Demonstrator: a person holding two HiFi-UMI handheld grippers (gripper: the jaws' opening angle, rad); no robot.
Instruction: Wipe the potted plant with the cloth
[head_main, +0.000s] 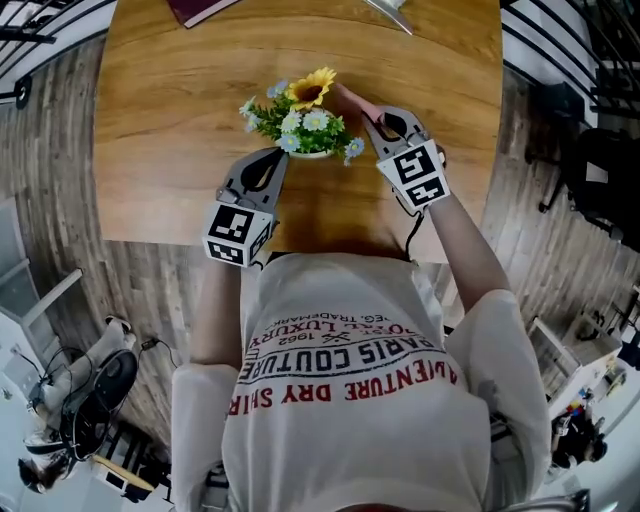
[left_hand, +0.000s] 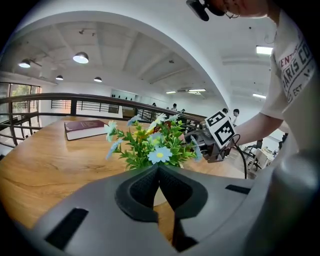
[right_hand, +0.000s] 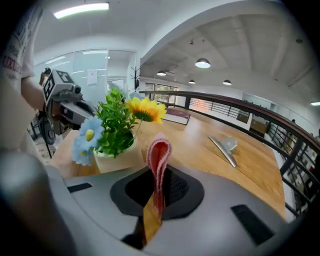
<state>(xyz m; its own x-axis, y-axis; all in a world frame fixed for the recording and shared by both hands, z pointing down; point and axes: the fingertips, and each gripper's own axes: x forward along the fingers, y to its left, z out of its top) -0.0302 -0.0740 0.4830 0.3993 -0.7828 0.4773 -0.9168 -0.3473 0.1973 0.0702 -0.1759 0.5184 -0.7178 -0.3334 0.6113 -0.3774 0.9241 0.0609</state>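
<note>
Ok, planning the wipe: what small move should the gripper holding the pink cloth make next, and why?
Probably nudge the right gripper toward the white-potted flower plant until the folded pink cloth touches its leaves: the jaws clamp the cloth, which seems short of the plant.

Brightly, evenly lit from ceiling lamps (left_hand: 80, 58); casts soft shadow on near counter (head_main: 160, 150) edge; warps fisheye-style toward black corners.

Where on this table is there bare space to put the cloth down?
The table is bare left of the potted plant, between the book and the near edge, and right of the right gripper, out to the metal tool. It is crowded around the plant, where the left gripper and the cloth flank it.
</note>
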